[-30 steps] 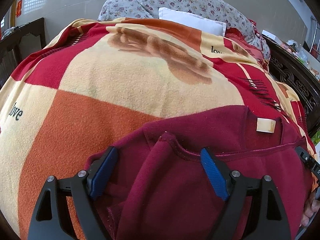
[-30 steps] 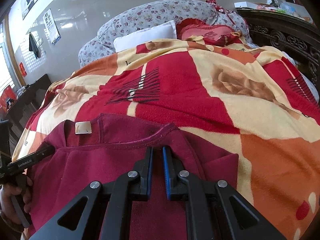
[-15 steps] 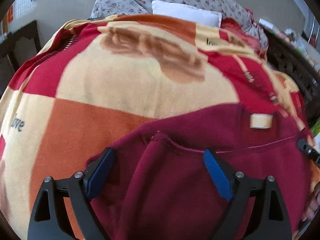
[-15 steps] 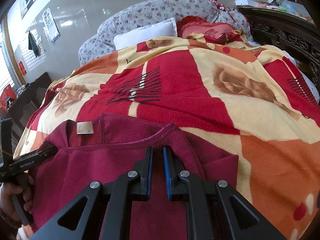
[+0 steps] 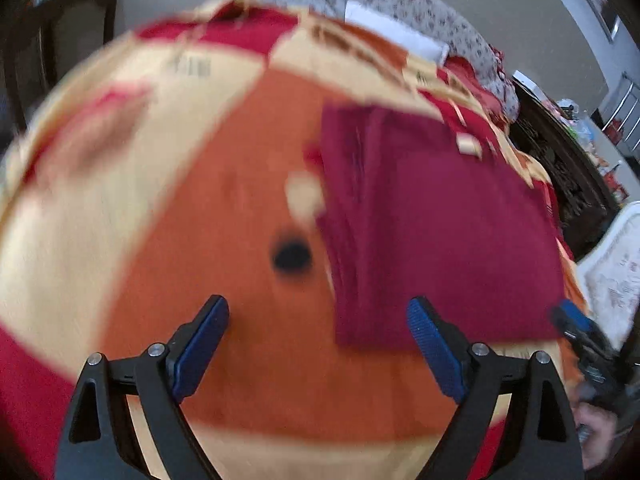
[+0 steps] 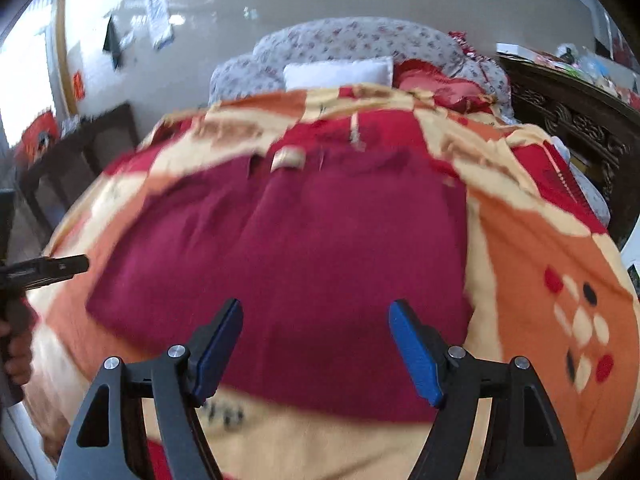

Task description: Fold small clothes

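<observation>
Patterned blanket (image 6: 540, 248) carries the maroon garment (image 6: 320, 256) ahead of both gaping, empty grippers (image 6: 316, 344) (image 5: 318, 342).

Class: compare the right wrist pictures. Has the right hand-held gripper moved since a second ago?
Yes. The right hand-held gripper has opened and drawn back toward the shirt's near edge: its tips, earlier shut close under the collar label, now sit far below it.

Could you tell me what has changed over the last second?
The right gripper has opened and let go of the maroon top. Both grippers have pulled back from it; the left gripper stays open. The top remains flat on the blanket.
</observation>
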Action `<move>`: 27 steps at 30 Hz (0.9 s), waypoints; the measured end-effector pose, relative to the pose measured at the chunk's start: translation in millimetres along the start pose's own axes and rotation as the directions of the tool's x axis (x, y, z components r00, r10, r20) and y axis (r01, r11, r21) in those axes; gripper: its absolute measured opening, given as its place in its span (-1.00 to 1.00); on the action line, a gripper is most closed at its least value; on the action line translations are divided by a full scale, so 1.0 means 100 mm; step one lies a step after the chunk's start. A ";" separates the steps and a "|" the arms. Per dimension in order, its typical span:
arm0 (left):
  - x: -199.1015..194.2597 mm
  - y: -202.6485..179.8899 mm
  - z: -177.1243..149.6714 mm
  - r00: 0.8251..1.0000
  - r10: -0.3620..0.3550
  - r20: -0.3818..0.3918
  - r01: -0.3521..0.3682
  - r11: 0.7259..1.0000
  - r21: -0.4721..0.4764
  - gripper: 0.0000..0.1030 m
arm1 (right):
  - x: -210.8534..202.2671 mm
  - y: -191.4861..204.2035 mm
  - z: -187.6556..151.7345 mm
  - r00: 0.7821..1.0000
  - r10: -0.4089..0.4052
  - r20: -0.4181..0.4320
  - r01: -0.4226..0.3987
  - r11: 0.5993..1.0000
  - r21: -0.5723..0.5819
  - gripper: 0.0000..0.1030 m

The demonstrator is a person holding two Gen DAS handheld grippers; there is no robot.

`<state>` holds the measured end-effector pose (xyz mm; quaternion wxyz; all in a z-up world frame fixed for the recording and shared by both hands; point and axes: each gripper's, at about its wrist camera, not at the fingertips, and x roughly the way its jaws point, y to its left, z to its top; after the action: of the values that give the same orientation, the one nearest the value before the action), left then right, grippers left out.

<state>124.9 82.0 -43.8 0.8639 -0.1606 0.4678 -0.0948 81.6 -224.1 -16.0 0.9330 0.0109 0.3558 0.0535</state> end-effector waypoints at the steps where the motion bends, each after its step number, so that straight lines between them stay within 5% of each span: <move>1: 0.01 -0.04 -0.13 1.000 -0.024 -0.013 0.024 1.000 -0.002 0.75 | 0.06 0.02 -0.10 1.000 -0.015 -0.006 0.015 1.000 -0.004 0.55; 4: -0.04 -0.25 -0.35 0.997 -0.074 0.007 0.073 0.997 0.030 0.78 | 0.16 0.03 -0.20 0.999 -0.039 -0.034 0.039 0.999 -0.004 0.56; 7: 0.00 -0.34 -0.41 0.978 -0.208 0.023 0.208 0.978 0.021 0.79 | 0.15 0.02 -0.20 0.999 -0.047 -0.021 0.047 0.999 0.000 0.57; 11: 0.12 -0.10 -0.27 0.932 -0.346 0.108 0.356 0.929 -0.103 0.79 | 0.15 -0.01 -0.20 0.999 -0.037 -0.020 0.037 0.999 0.012 0.58; 19: 0.17 0.28 -0.01 0.882 -0.421 0.213 0.471 0.810 -0.349 0.79 | 0.16 0.00 -0.22 0.999 -0.035 -0.022 0.036 0.999 0.012 0.58; 24: 0.18 0.10 -0.03 0.868 -0.476 0.139 0.495 0.820 -0.286 0.79 | 0.16 0.00 -0.22 0.999 -0.036 -0.021 0.036 0.999 0.012 0.58; 27: 0.16 0.23 0.01 0.876 -0.442 0.193 0.482 0.822 -0.304 0.79 | 0.16 0.00 -0.22 0.999 -0.036 -0.022 0.037 0.999 0.010 0.58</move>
<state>134.6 98.4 -64.4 0.7990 -0.4220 0.3738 -0.2093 78.3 -222.7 -43.0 0.9298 0.0088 0.3663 0.0346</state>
